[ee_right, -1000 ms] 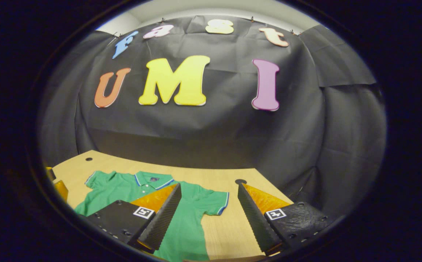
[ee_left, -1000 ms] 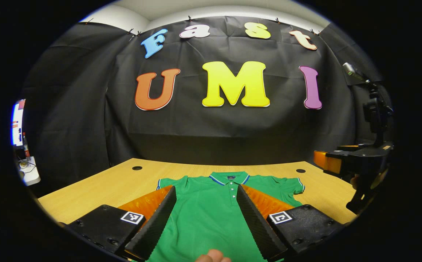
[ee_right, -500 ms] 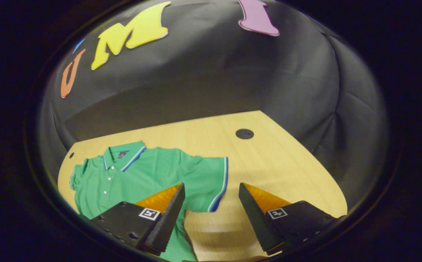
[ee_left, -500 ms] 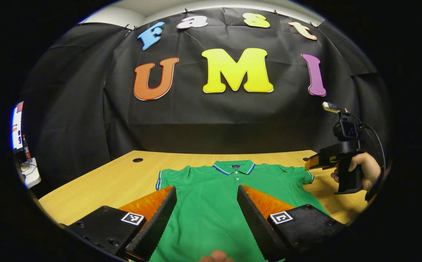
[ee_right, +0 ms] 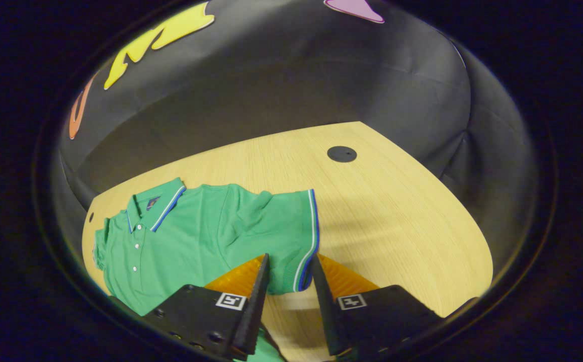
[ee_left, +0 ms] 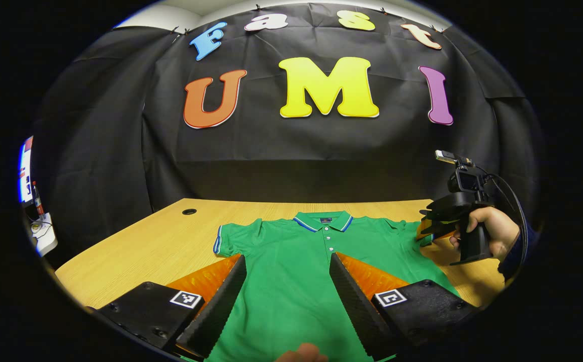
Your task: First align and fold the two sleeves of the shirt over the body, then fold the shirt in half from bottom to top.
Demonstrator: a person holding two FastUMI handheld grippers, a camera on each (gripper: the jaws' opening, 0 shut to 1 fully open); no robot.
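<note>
Green shirt (ee_left: 291,261) flat on the surface (ee_left: 160,246), both sleeves unfolded.
Left claw (ee_left: 287,301) gapes; right claw (ee_right: 287,281) straddles the sleeve (ee_right: 291,231) at 6 o'clock, narrowed, contact unclear.

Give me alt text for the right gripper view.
The right gripper has its fingers closing around the striped cuff of a green polo shirt's sleeve. The shirt lies flat on a wooden table, collar towards the booth's black cloth wall.

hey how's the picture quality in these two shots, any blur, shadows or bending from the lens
Left gripper view: sharp and evenly lit; the fisheye bows the table's far edge, and the green shirt reads clearly. Right gripper view: dimmer and tilted, with a soft shadow on the wood beside the shirt's sleeve; the right gripper's fingers look slightly soft up close.
</note>
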